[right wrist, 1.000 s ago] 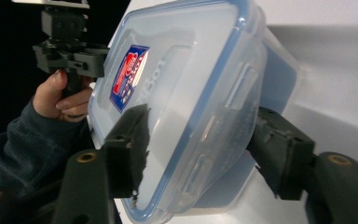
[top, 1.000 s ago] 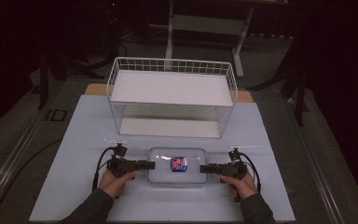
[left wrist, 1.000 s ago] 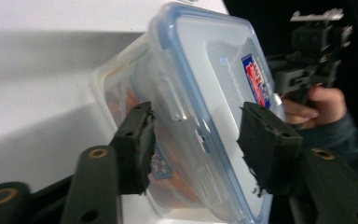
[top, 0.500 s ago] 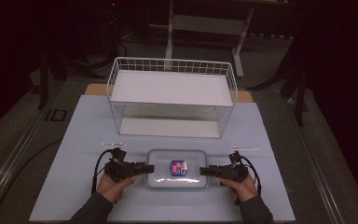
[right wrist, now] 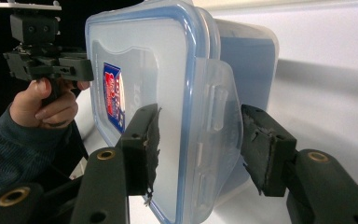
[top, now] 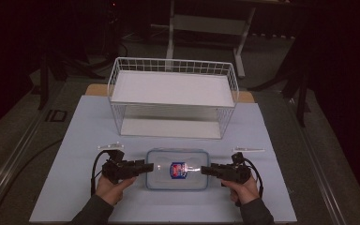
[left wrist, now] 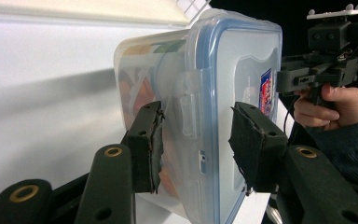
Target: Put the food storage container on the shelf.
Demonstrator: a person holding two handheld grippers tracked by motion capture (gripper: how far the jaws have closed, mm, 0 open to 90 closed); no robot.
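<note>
A clear plastic container (top: 161, 177) with a blue-rimmed lid and a red and blue label (top: 178, 169) lies on the white table cover (top: 75, 140). My left gripper (top: 150, 166) straddles its left end. In the left gripper view the latch flap (left wrist: 186, 109) sits between the pads (left wrist: 151, 140), and the lid-side pad stands off the lid. My right gripper (top: 204, 170) straddles the right end. There the flap (right wrist: 216, 121) sticks out, a gap away from the outer pad (right wrist: 261, 144). Both sets of jaws have just been closing, with the container's ends between them.
A white wire basket shelf (top: 173, 93) stands behind the container, across the middle of the table. Two small white strips lie on the cover, one by the left hand (top: 110, 146) and one by the right (top: 248, 150). Dark floor and stand legs surround the table.
Both hands stay at the container's ends. The left hand has shifted slightly, and the container sits about where it was.
</note>
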